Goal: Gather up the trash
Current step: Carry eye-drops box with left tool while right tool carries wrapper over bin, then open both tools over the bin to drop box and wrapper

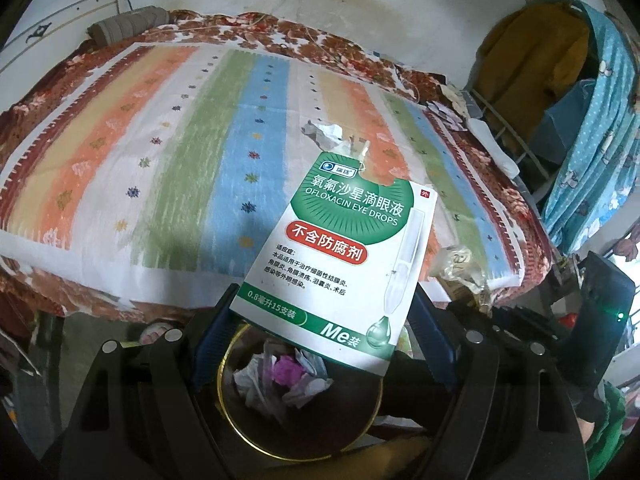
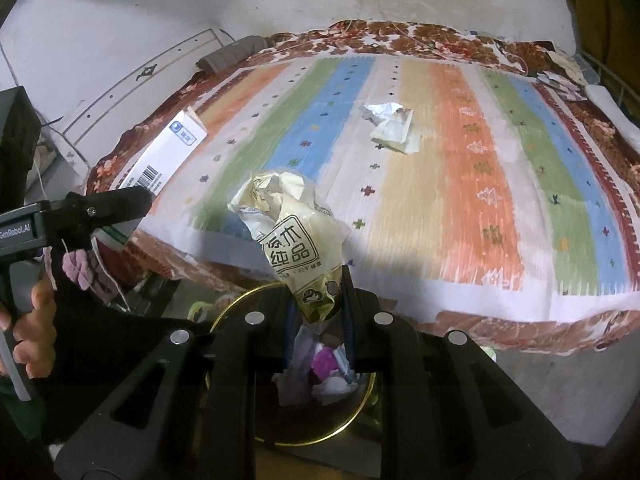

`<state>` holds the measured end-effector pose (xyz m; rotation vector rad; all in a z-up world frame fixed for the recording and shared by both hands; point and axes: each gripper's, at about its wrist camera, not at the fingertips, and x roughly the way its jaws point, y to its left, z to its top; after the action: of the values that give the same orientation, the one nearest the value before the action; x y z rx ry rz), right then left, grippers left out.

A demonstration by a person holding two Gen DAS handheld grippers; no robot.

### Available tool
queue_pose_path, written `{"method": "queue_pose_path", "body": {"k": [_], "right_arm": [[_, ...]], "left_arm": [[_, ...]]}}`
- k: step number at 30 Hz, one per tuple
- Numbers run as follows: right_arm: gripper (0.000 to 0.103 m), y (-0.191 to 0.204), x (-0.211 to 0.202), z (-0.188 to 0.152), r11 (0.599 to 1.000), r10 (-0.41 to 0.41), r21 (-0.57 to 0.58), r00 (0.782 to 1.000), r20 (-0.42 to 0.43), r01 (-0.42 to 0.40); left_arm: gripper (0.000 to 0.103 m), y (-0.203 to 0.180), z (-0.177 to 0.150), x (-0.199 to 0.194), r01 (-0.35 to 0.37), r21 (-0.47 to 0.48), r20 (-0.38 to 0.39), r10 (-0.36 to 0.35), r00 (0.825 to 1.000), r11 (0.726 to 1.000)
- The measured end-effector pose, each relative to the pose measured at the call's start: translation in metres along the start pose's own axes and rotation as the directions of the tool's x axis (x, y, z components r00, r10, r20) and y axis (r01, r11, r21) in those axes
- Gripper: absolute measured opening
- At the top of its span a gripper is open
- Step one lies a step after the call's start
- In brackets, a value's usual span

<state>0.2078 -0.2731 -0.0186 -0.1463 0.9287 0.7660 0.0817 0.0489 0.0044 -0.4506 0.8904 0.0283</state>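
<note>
My left gripper is shut on a green-and-white eye-drop box and holds it above a gold-rimmed trash bin with crumpled paper inside. My right gripper is shut on a crumpled cream wrapper, also above the bin. A crumpled white paper lies on the striped bed cover; it also shows in the left wrist view. In the right wrist view the left gripper with the box is at the left.
The bed fills the view ahead, with the wall behind it. A rolled brown cloth lies at its far left corner. Hanging clothes and a metal rack stand at the right. Small scraps lie at the bed's far right.
</note>
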Motion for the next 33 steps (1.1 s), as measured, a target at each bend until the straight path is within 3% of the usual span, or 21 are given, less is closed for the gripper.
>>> {"method": "queue_pose_path", "body": {"k": [9, 18, 25, 33], "right_arm": [[0.018, 0.010, 0.005, -0.028, 1.000, -0.011, -0.009, 0.999, -0.030, 0.011], [0.018, 0.011, 0.028, -0.049, 0.999, -0.037, 0.005, 0.991, -0.130, 0.037], [0.019, 0.008, 0.056, -0.067, 0.998, -0.029, 0.045, 0.970, -0.241, 0.041], [0.019, 0.007, 0.084, -0.082, 0.994, 0.013, 0.105, 0.941, -0.338, 0.024]], "left_arm": [[0.080, -0.004, -0.031, 0.000, -0.023, -0.012, -0.003, 0.023, 1.000, 1.000], [0.080, -0.006, -0.061, 0.022, -0.052, -0.043, -0.101, 0.047, 0.994, 0.998], [0.080, 0.007, -0.076, 0.045, -0.077, -0.135, -0.197, 0.050, 0.979, 0.988], [0.081, 0.017, -0.089, 0.073, -0.122, -0.191, -0.318, 0.056, 0.946, 0.974]]}}
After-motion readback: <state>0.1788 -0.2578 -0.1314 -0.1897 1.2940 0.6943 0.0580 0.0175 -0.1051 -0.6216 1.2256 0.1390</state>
